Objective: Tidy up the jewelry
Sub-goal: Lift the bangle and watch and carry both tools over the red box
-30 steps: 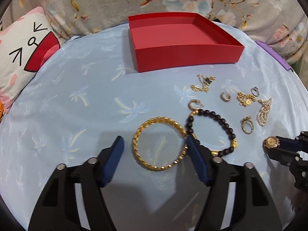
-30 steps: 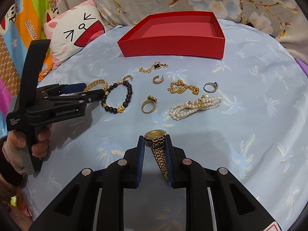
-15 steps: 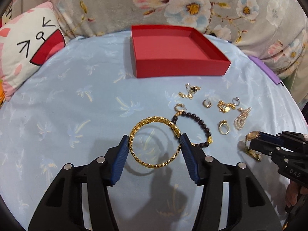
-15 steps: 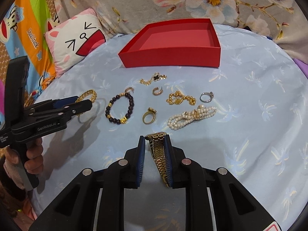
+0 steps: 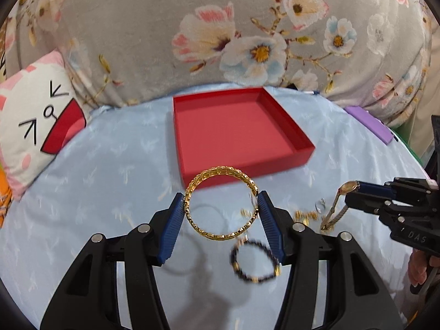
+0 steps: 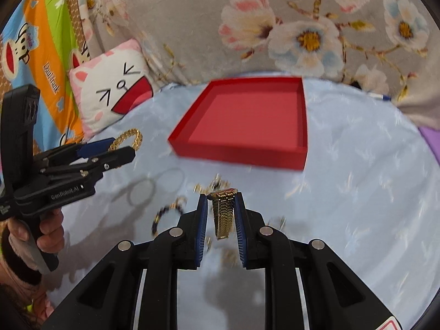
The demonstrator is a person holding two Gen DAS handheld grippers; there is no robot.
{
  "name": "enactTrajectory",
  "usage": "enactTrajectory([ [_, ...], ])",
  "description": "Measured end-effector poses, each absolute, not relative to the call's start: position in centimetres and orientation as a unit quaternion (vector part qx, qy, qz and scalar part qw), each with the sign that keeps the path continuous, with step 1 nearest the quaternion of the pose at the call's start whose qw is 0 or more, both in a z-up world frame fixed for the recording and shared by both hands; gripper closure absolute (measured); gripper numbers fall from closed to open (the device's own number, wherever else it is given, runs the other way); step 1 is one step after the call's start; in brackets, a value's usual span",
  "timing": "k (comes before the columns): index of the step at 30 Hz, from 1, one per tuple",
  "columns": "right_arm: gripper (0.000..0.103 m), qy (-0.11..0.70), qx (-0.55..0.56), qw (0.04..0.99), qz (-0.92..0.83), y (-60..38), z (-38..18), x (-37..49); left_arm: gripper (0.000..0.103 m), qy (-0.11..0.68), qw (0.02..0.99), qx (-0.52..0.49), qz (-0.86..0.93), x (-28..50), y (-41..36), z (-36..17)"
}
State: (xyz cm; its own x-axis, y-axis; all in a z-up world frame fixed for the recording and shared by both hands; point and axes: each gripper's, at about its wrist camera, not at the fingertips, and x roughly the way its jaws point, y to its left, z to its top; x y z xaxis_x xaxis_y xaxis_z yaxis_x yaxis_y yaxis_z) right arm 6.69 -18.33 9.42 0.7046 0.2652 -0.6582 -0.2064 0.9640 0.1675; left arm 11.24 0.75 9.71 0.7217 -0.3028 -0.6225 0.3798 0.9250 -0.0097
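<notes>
- Left wrist view: the left gripper (image 5: 221,209) is raised above the pale blue palm-print cloth (image 5: 104,181), its blue-padded fingers (image 5: 176,220) pressed on either side of a gold chain bangle (image 5: 221,203), which stands upright between them in front of the red tray's near wall.
- The red tray (image 5: 302,140) lies open on the cloth straight ahead, with nothing visible inside it.
- Below the bangle a dark bead bracelet (image 5: 255,261) lies on the cloth, blurred; small gold pieces (image 5: 305,216) beside it are too blurred to name.
- At the right edge the right gripper (image 5: 354,187) reaches in level, pinching a gold wristwatch (image 5: 337,206) whose band hangs down; the letters "DAS" show on its black body.
- Right wrist view: the right gripper (image 6: 220,209) has its jaws narrow, clamped on the gold wristwatch (image 6: 223,211), band hanging between the pads, lifted off the cloth and short of the red tray (image 6: 236,154).
- To the left, a hand (image 6: 41,236) grips the handle of the left gripper (image 6: 121,148), which is held level with the gold chain bangle (image 6: 129,139) at its tips; "GenRobot.AI" is printed on its side.
- A cat-face cushion (image 6: 110,96) leans behind it, and a monkey-print fabric (image 6: 41,41) reads "Paul Frank".
</notes>
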Motion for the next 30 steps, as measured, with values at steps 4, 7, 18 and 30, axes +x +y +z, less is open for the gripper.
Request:
enactTrajectory([
  [4, 0.085, 0.344, 0.041, 0.931, 0.116, -19.1, 11.9, 11.6, 0.05, 0.309, 0.933, 0.065, -0.169, 15.8, -0.9, 11.3],
  [7, 0.085, 0.335, 0.05, 0.935, 0.106, -19.8, 13.4, 16.6, 0.05, 0.307, 0.935, 0.067, -0.164, 19.8, -2.4, 12.0],
  [18, 0.085, 0.35, 0.065, 0.933, 0.053, -21.1, 12.0, 32.2, 0.05, 0.354, 0.926, 0.046, -0.121, 33.7, -5.6, 9.5],
  [30, 0.085, 0.395, 0.036, 0.918, 0.006, -21.8, 7.8, 38.0, 0.05, 0.42, 0.902, 0.051, -0.084, 40.0, -7.0, 5.3],
])
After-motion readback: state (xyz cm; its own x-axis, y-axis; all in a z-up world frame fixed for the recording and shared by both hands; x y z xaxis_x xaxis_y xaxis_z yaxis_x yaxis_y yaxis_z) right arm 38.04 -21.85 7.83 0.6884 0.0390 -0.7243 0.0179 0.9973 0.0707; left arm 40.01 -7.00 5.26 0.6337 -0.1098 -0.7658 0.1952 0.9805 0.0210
